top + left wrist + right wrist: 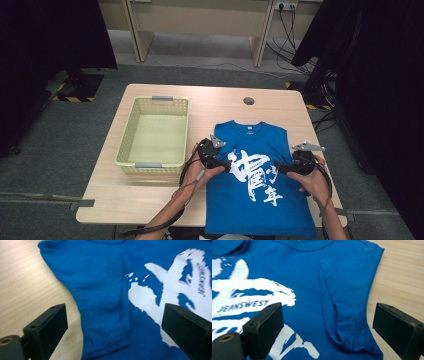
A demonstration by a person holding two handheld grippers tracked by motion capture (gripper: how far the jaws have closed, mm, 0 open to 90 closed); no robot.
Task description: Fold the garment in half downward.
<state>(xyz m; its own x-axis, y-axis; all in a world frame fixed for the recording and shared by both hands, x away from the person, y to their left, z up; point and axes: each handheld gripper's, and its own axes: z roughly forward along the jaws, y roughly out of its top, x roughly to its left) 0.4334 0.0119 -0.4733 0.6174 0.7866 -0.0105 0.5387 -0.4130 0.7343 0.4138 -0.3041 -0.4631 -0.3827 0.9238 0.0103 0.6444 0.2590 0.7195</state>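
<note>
Blue T-shirt (260, 185) (sleeves folded in) flanked by left tool (220, 162) and right tool (285, 167), both wide.

Counter (150, 197): light wood top, rounded corners, a round grey cable port near the far edge.
Basket (125, 137): pale yellow plastic, perforated walls, grey handles; sits on the left half, nothing inside.
T-shirt (260, 205): blue with white print, spread flat front up right of the basket, sleeves folded in, hem overhanging the near edge.
</note>
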